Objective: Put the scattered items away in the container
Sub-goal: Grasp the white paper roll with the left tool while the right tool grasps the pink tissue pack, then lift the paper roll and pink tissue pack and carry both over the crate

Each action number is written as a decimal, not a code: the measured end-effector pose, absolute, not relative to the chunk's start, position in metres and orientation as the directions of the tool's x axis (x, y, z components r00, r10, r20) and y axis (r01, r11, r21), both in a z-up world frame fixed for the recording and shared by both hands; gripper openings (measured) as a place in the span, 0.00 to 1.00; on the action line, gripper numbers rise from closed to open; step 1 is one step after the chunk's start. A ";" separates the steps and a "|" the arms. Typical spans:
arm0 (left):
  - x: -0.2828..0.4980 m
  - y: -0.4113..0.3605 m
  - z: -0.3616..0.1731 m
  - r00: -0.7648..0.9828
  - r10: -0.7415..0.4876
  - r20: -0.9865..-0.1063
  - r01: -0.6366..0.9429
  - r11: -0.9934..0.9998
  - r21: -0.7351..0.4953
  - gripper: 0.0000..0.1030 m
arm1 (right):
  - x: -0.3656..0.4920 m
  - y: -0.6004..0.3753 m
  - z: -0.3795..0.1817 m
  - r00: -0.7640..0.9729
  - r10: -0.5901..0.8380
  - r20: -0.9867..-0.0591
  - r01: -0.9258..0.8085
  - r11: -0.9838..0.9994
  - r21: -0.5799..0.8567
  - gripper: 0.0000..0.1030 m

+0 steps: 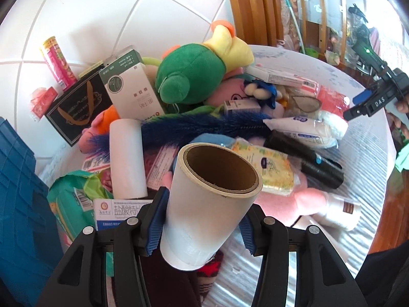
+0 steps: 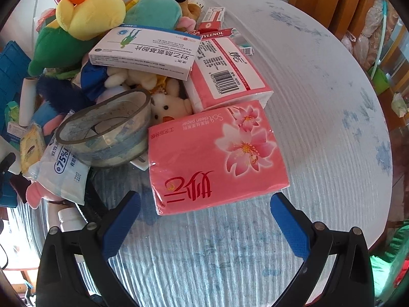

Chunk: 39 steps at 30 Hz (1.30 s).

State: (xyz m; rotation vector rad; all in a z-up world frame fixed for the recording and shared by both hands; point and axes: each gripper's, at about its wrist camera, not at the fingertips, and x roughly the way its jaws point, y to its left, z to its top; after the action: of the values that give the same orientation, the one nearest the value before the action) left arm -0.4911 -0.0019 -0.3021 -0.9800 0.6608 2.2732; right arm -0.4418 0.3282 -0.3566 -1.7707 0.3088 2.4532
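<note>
My left gripper (image 1: 202,220) is shut on a roll of clear film with a cardboard core (image 1: 212,199) and holds it above a pile of scattered items. The blue container (image 1: 18,192) is at the far left; it also shows in the right wrist view (image 2: 10,66). My right gripper (image 2: 204,209) is open and empty, its blue fingers either side of the near edge of a pink tissue pack (image 2: 217,153) lying on the table. The right gripper also shows in the left wrist view (image 1: 358,105) at the far right.
The pile holds a green and yellow plush (image 1: 194,74), a white roll (image 1: 126,157), a black roll (image 1: 306,161), medicine boxes (image 2: 145,51), a second tissue pack (image 2: 230,76), a tape roll (image 2: 107,130) and a wipes pack (image 2: 61,168). A round table (image 2: 319,102) with a pale cloth carries it all.
</note>
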 end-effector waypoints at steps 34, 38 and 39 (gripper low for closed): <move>-0.492 -0.025 -0.274 -0.614 0.297 -0.731 -0.624 -0.750 0.219 0.48 | -0.477 0.342 -0.401 -0.170 0.152 -0.974 -0.467 -0.882 -0.056 0.88; -0.493 -0.030 -0.268 -0.623 0.303 -0.721 -0.619 -0.755 0.217 0.48 | -0.469 0.333 -0.386 -0.203 0.189 -0.961 -0.426 -0.900 -0.087 0.88; -0.493 -0.032 -0.267 -0.624 0.304 -0.719 -0.617 -0.757 0.216 0.48 | -0.466 0.332 -0.381 -0.212 0.194 -0.958 -0.424 -0.901 -0.089 0.88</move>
State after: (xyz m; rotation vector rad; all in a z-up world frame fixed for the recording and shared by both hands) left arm -0.4932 -0.0317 -0.2666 -0.9285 0.6155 2.3566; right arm -0.4664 0.3322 -0.3813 -1.6634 0.2695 2.1588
